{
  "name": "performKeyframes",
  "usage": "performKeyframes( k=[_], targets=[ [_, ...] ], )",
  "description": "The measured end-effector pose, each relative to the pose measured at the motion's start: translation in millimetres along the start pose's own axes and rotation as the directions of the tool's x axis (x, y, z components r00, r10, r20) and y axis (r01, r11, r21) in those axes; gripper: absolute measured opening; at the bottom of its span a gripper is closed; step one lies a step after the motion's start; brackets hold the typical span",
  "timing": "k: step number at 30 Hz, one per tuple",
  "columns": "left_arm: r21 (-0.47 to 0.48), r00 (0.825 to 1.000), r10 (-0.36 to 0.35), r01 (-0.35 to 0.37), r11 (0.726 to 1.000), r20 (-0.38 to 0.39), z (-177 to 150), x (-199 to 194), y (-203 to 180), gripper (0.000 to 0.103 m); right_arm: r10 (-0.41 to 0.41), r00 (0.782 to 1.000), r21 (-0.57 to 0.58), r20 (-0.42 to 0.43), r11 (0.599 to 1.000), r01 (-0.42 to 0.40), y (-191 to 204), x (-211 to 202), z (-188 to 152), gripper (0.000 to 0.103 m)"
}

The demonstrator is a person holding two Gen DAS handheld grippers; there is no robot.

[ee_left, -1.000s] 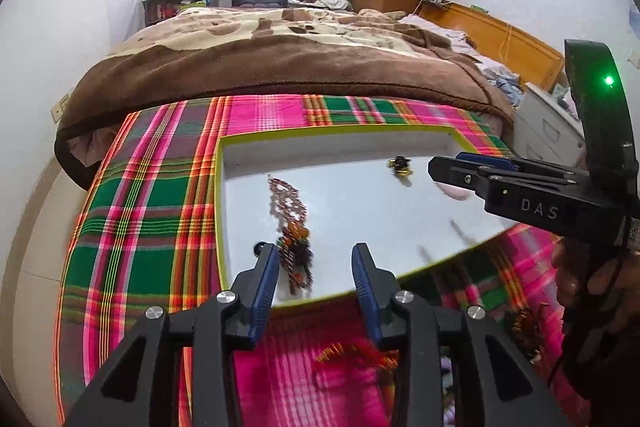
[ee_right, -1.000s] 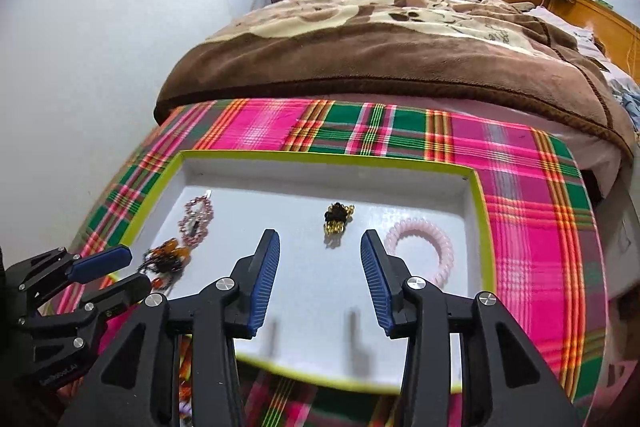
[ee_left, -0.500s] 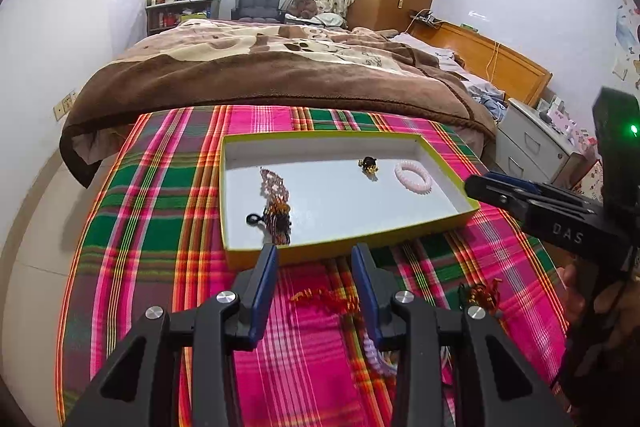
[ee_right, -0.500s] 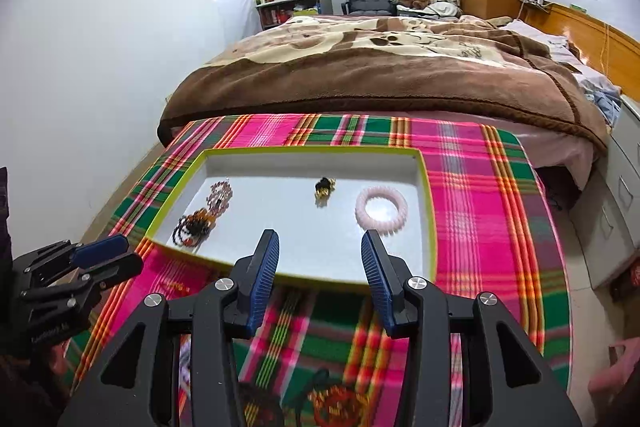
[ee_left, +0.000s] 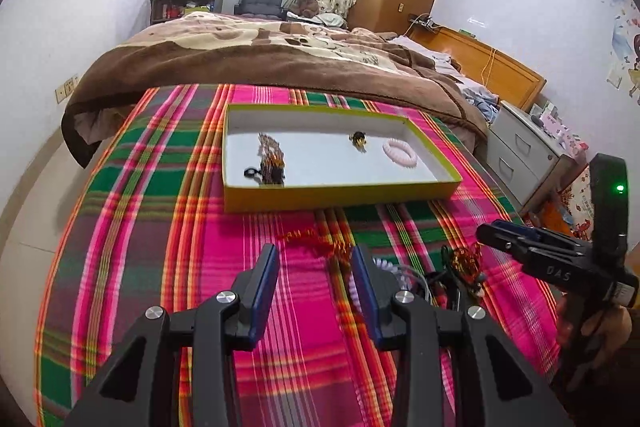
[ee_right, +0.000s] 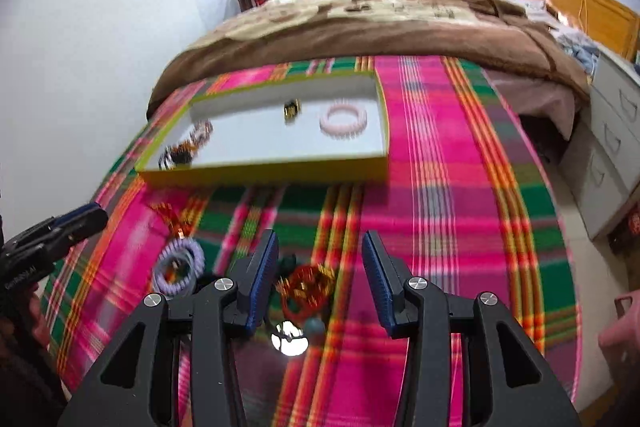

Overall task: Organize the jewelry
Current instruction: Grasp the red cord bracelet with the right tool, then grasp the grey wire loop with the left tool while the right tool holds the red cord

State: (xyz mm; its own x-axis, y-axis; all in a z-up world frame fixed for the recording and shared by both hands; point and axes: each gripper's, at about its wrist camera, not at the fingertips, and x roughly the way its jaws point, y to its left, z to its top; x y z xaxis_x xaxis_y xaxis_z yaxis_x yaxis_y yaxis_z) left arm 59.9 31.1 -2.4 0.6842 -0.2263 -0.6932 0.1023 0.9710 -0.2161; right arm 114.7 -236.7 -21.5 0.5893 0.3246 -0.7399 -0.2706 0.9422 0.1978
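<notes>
Your tray sits mid plaid cloth, holding the pink bracelet at its right end. Both your left gripper and right gripper gape apart, holding nothing; the red-gold jewelry lies below the right jaws, near the cloth's front edge.

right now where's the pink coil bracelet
The pink coil bracelet lies inside the yellow-rimmed tray on the plaid cloth, near the tray's right end in both wrist views, just right of the small black and gold piece.
</notes>
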Motion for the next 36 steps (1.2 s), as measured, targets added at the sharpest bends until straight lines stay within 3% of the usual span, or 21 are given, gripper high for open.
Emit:
performKeyframes(
  k=[10, 15, 19, 29, 32, 36],
  targets=[
    [-0.011, 0.999, 0.008, -0.008, 1.000, -0.033, -21, -5, 4, 0.038, -0.045, 0.997, -0.063, -0.066, 0.997, 0.041, 9, 23, -19, 0.044],
    [-0.016, 1.000, 0.011, -0.012, 1.000, -0.025, -25, -14, 7, 0.038, -0.080, 0.996, -0.112, -0.038, 0.991, 0.076, 18, 18, -24, 0.025],
    [-0.020, 1.000, 0.013, -0.013, 1.000, -0.028, -30, -17, 9, 0.038, -0.097, 0.995, -0.128, -0.012, 0.987, 0.094, 22, 13, -25, 0.020],
    [-0.019, 0.999, -0.009, 0.008, 1.000, -0.047, -33, -6, 8, 0.038, 0.018, 0.997, -0.013, 0.075, 1.000, -0.017, 9, -12, -14, 0.017],
    [-0.029, 0.997, -0.037, 0.035, 0.999, -0.062, -32, 1, 7, 0.038, 0.087, 0.991, 0.028, 0.102, 0.996, -0.090, 3, -21, -10, 0.017],
    [-0.027, 0.994, -0.074, 0.072, 0.997, -0.084, -31, 14, -1, 0.038, 0.116, 0.981, 0.062, 0.152, 0.990, -0.127, -7, -33, -6, 0.017]
  ],
)
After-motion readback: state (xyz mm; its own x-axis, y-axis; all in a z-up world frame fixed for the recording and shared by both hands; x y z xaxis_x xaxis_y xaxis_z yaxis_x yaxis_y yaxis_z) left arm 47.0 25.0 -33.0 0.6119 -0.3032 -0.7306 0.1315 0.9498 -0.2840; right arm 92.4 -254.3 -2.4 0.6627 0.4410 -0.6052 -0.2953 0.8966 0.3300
